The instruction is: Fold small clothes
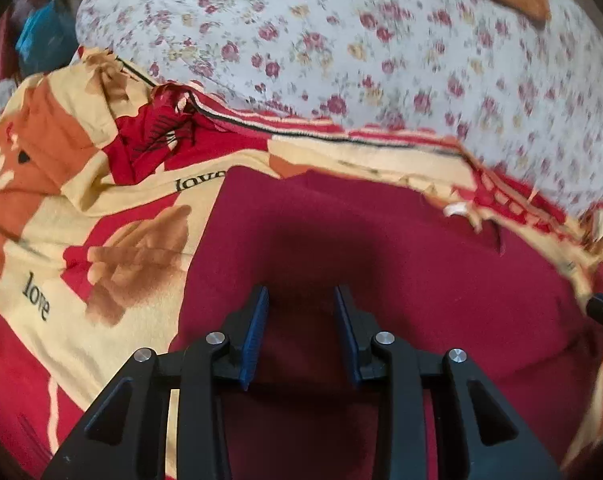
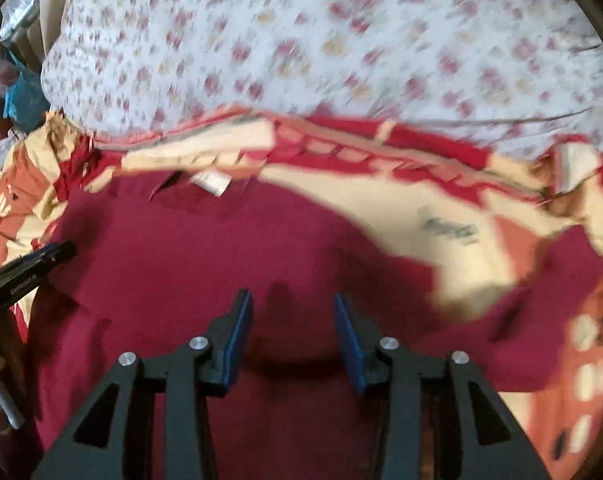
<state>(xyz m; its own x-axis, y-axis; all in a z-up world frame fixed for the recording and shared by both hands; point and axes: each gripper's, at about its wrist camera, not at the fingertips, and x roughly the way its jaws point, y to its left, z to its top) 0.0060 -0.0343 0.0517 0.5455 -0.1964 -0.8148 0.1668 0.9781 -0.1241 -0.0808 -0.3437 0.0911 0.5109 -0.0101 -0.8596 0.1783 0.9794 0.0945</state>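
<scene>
dark red garment (image 1: 381, 240) lies spread flat on the printed blanket, filling the lower centre of both wrist views. its neckline with a small white label (image 2: 211, 182) sits at upper left of centre in the right wrist view; in the left wrist view the same label (image 1: 455, 211) shows at the right, near the garment's top edge. left gripper (image 1: 301, 296) hangs over the cloth at lower centre, blue pads (image 1: 257, 332) parted with a clear gap, only flat red fabric seen between them, nothing pinched or lifted. right gripper (image 2: 289, 300) likewise over the garment at lower centre of its view, blue pads (image 2: 237, 340) apart, no cloth caught; whether either set of tips touches the fabric cannot be told. the left gripper's black tip also enters the right wrist view at the left edge; the right gripper's tip shows at the right edge of the left wrist view. under the garment: cream, red and orange blanket (image 1: 101, 216) with "love" printed on it, bunched along its upper edge. beyond it, upper half of both frames: white bedsheet (image 1: 341, 40) with small red flowers. right view is motion-blurred, fine detail unreadable.
</scene>
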